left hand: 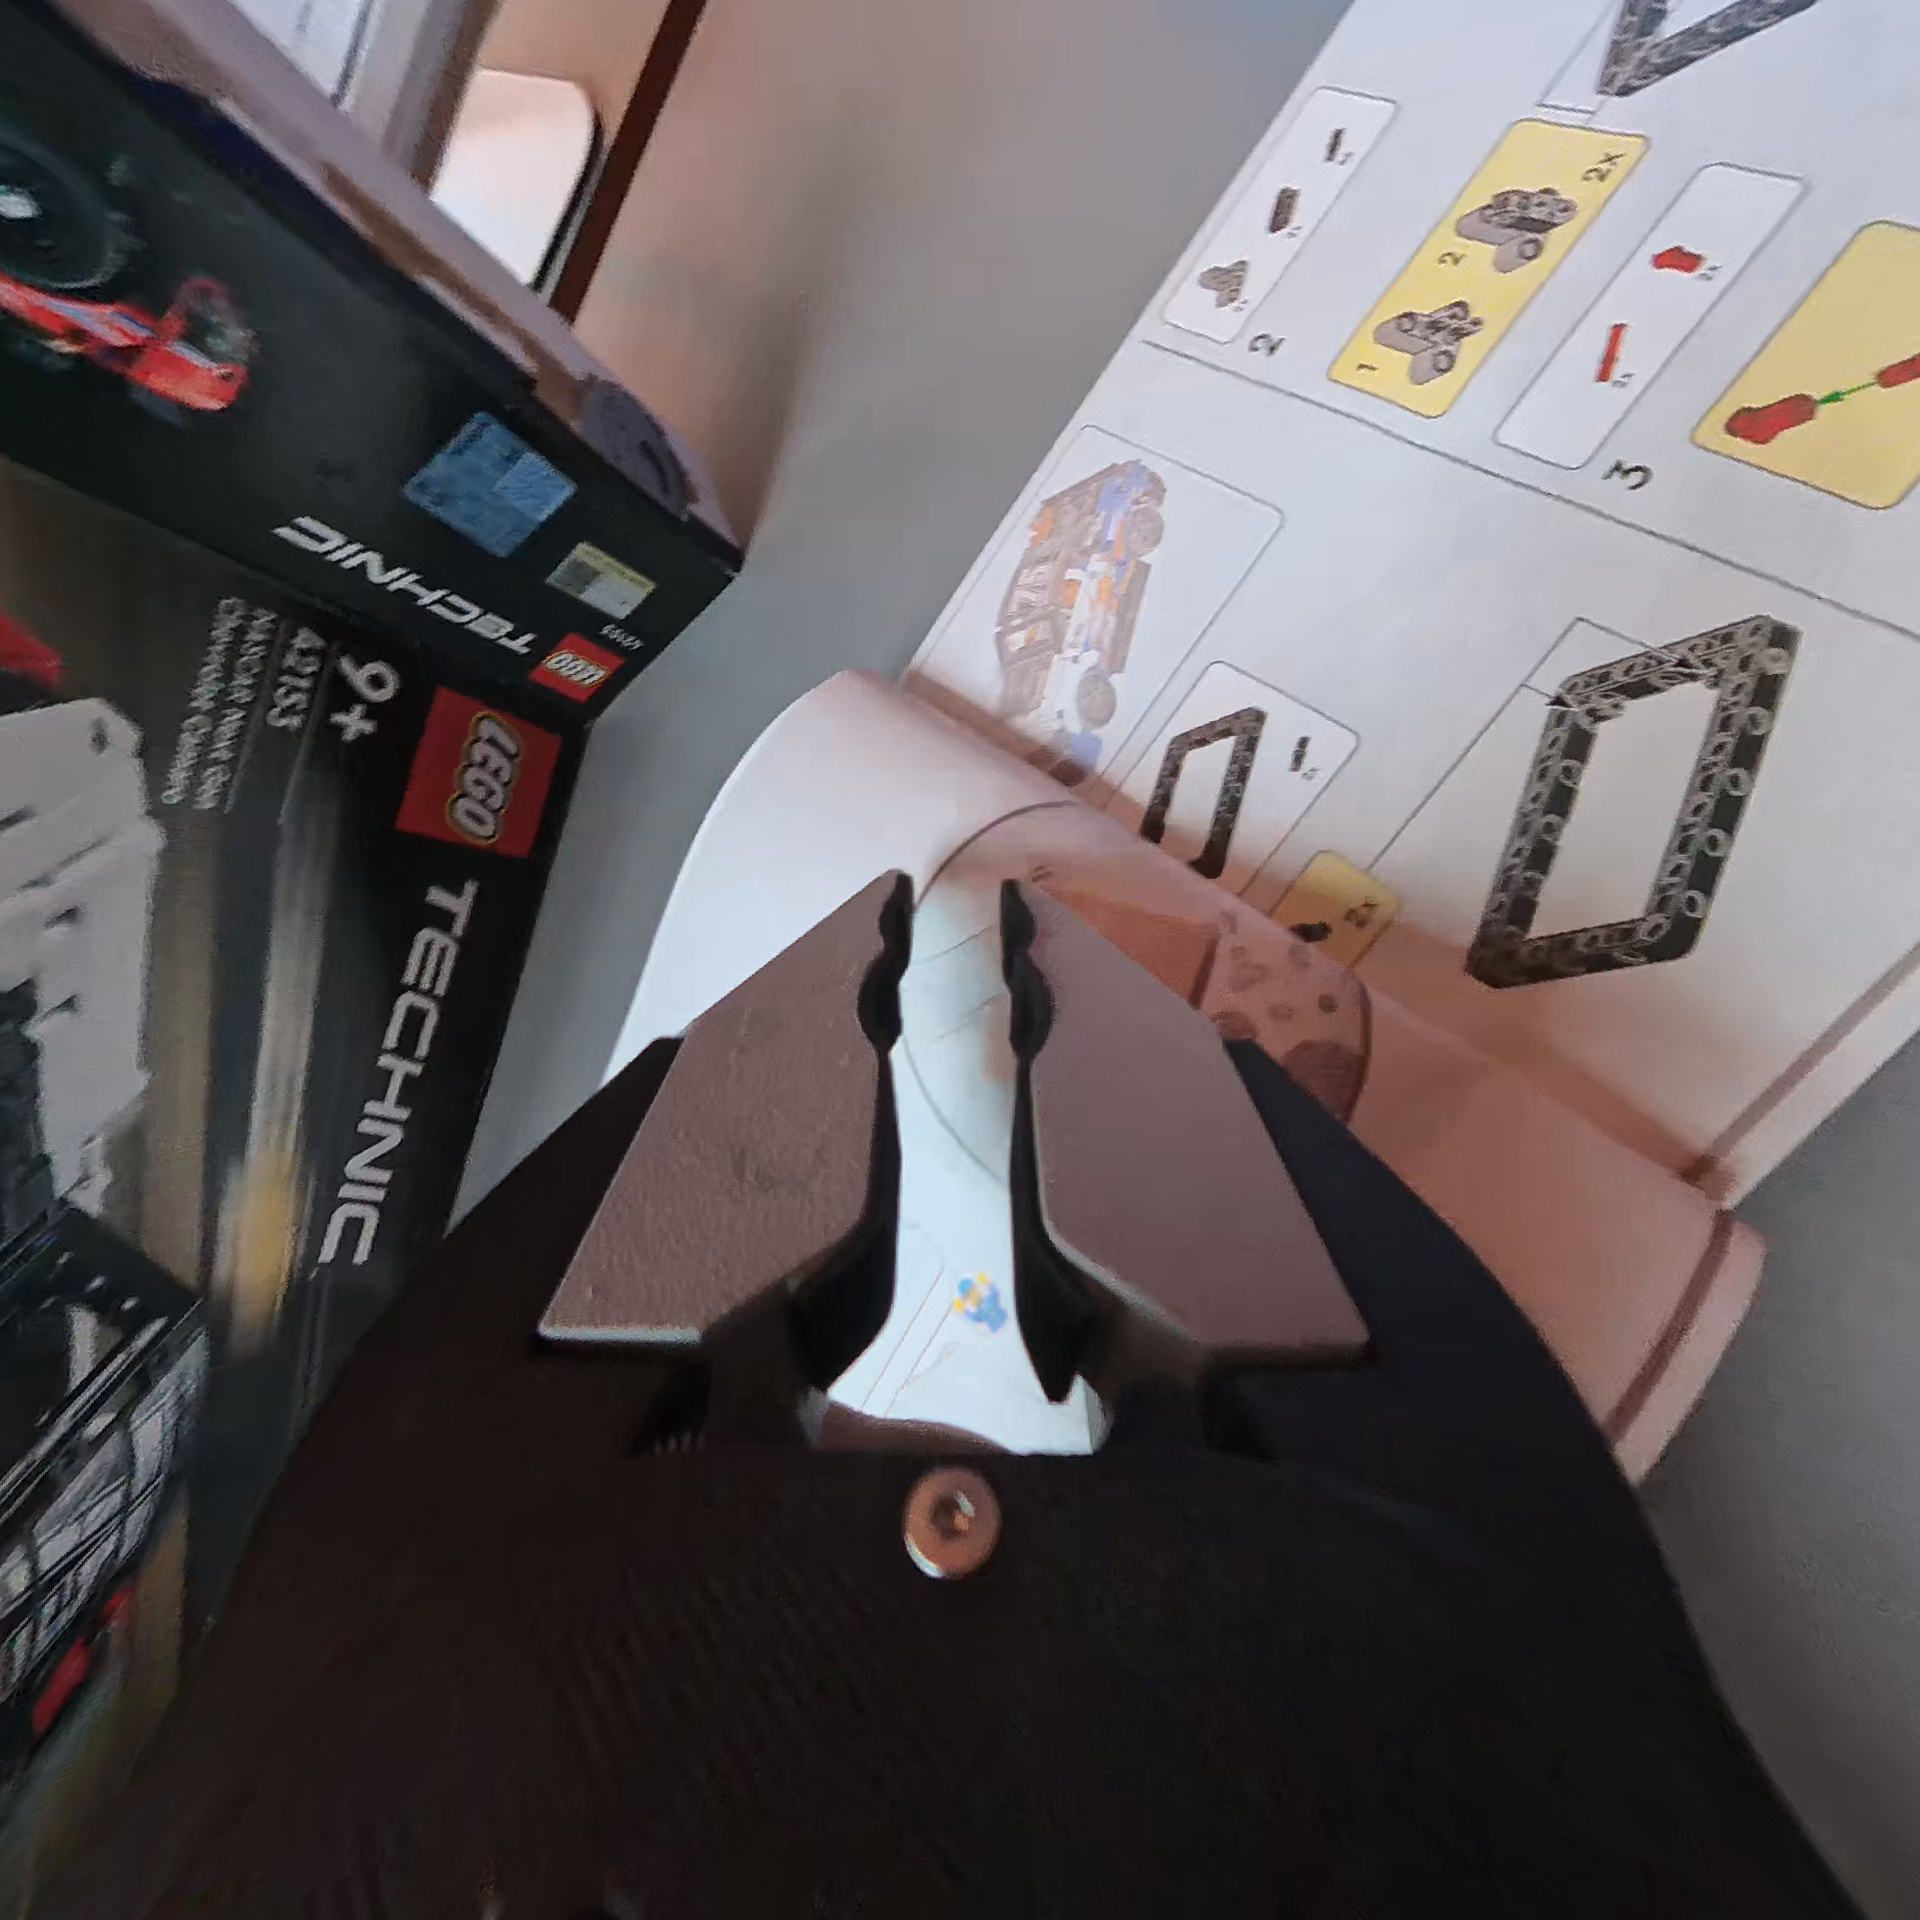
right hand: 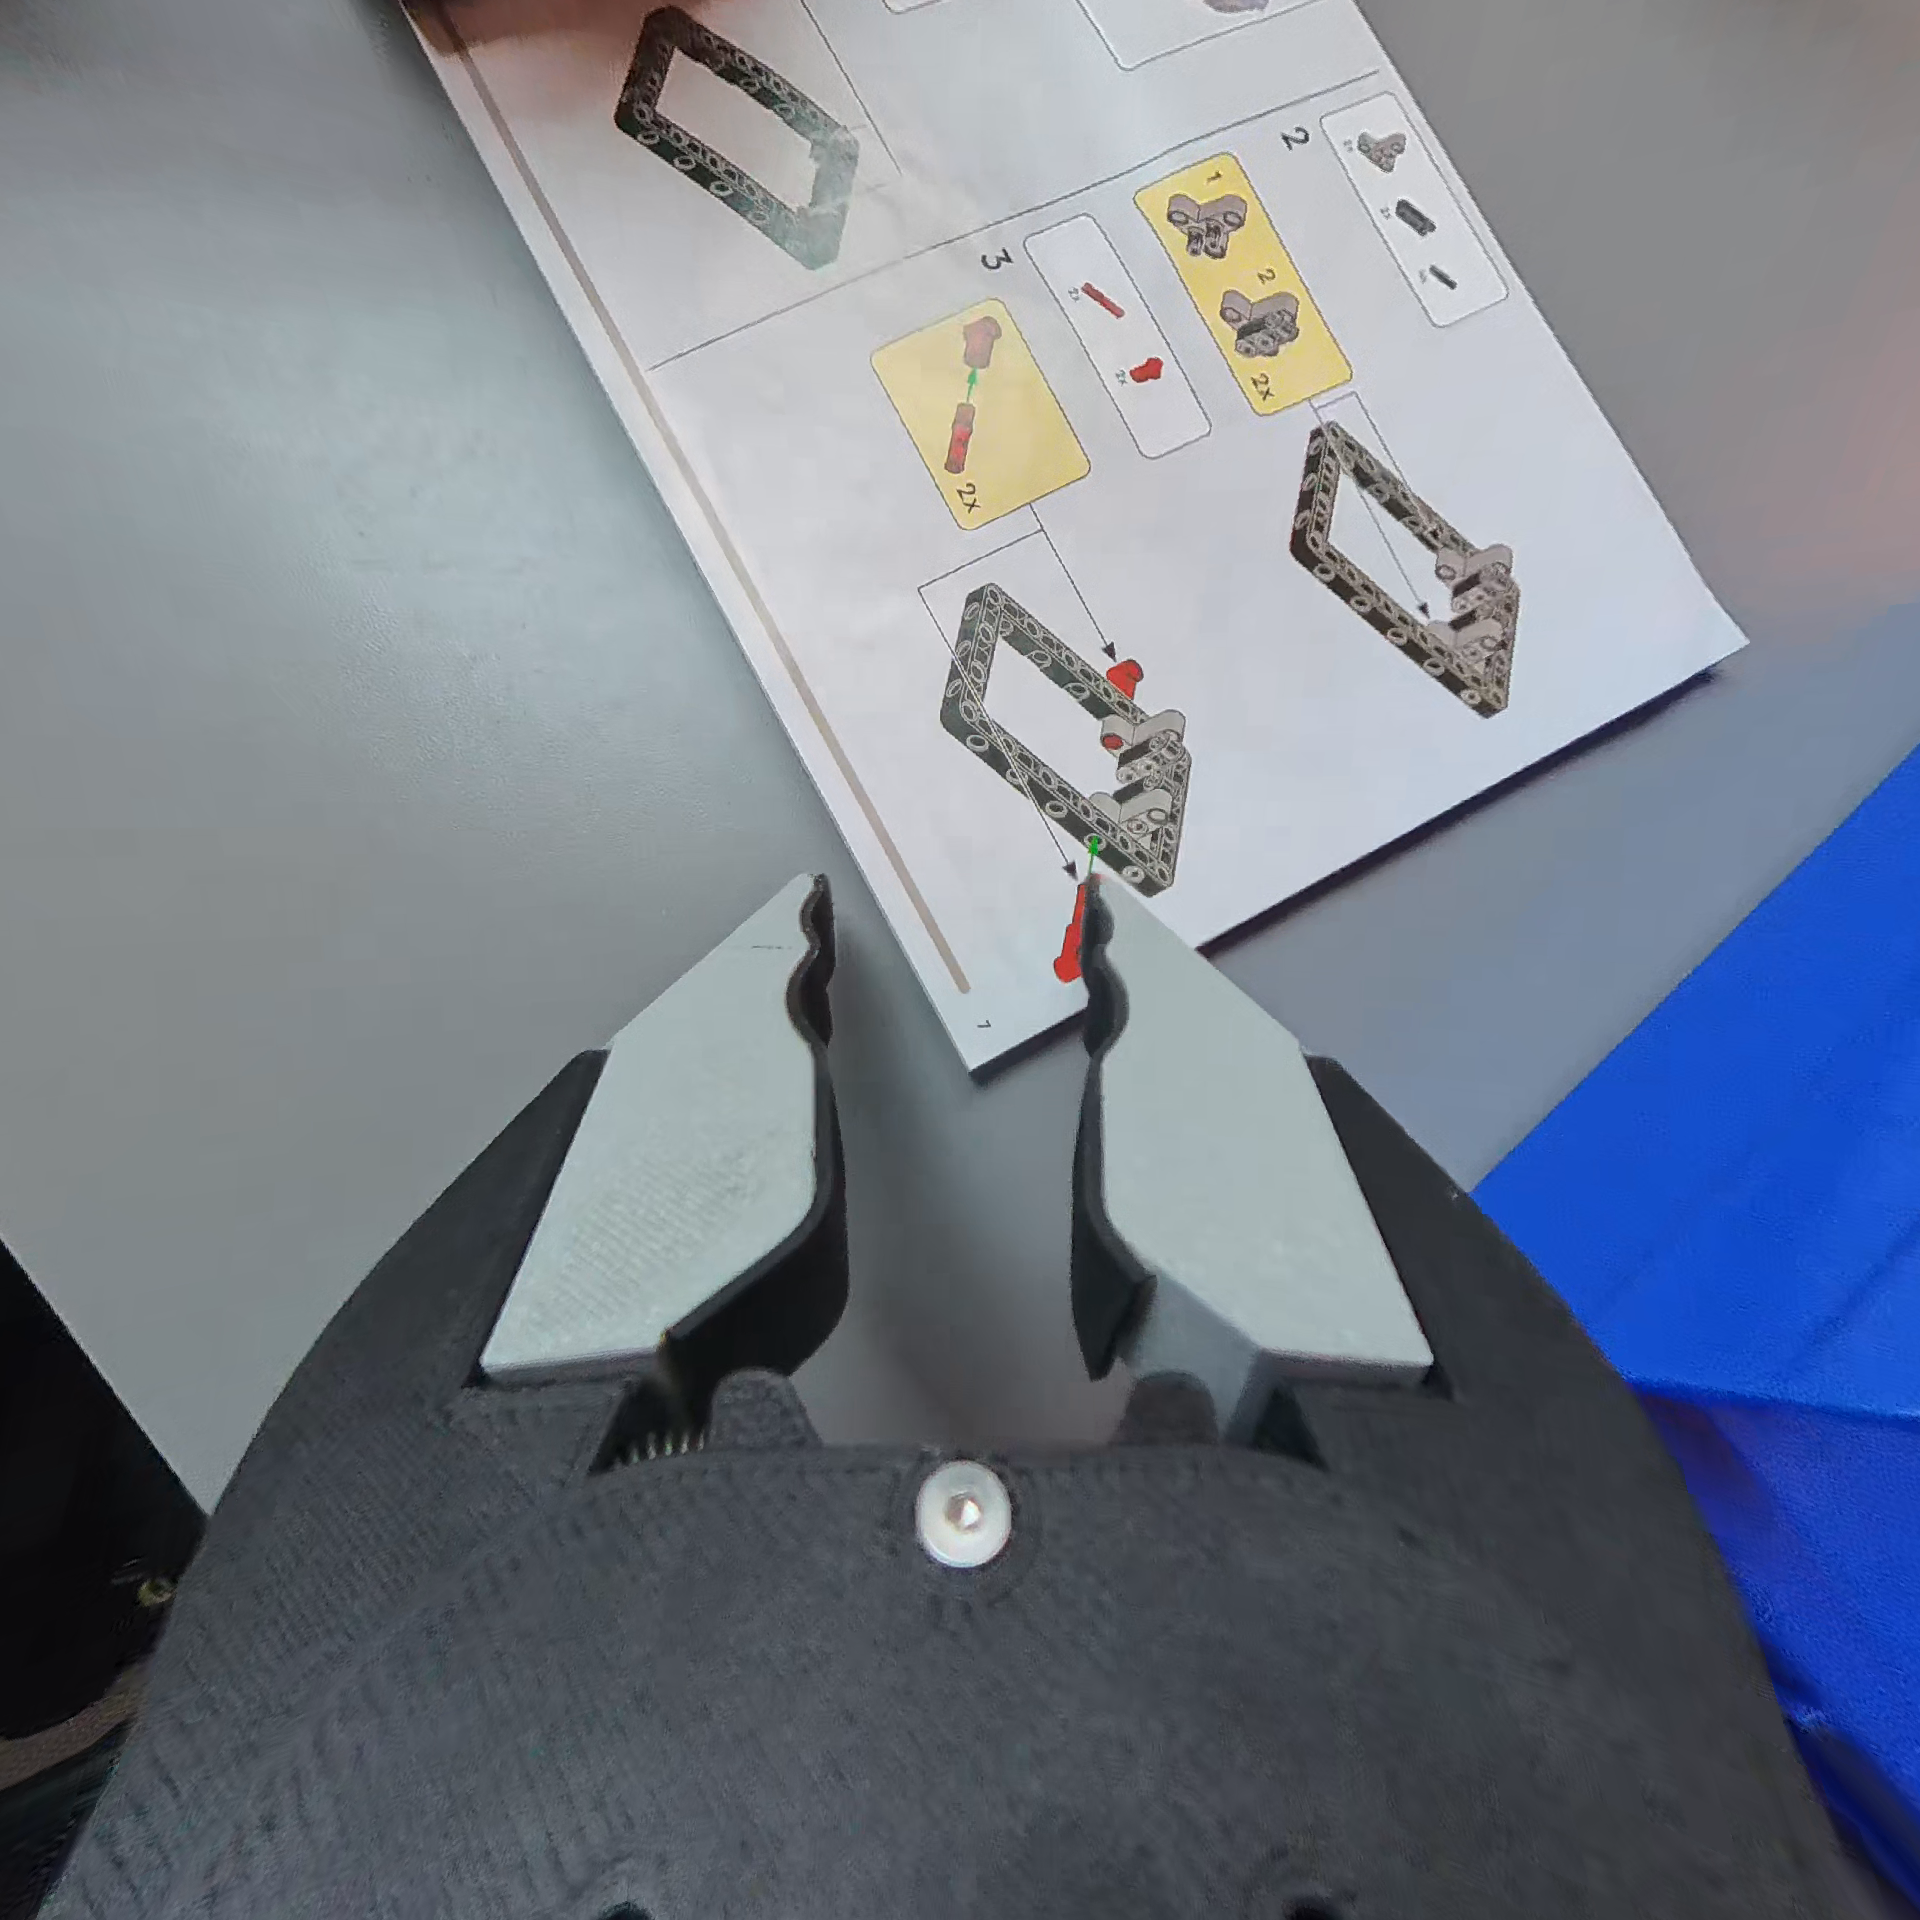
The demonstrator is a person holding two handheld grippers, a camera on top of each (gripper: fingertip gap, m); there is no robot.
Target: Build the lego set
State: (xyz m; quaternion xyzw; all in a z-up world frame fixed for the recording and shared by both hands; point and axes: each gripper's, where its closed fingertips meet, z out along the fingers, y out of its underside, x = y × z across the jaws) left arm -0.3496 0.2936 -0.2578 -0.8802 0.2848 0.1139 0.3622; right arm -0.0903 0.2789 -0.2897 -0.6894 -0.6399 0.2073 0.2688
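Note:
The open instruction booklet [left hand: 1455, 561] lies on the grey table, showing printed build steps with a dark frame and small red and grey parts. Its turned pages curl up in a roll [left hand: 821, 790] at the spine. My left gripper [left hand: 956, 894] hovers over that roll, its jaws a narrow gap apart with nothing between them. In the right wrist view the same booklet [right hand: 1039, 499] lies ahead. My right gripper [right hand: 956, 888] is open and empty over the table at the page's near corner. No loose bricks are in view.
Two black set boxes [left hand: 312, 914] stand at the left, one [left hand: 260, 395] stacked above the other. A blue fabric-like object [right hand: 1766, 1143] lies at the right. The grey table [right hand: 364, 520] stretches left of the booklet. A dark object sits at the lower left edge [right hand: 62, 1455]. My hands' fingertips stand some 25 cm from each other.

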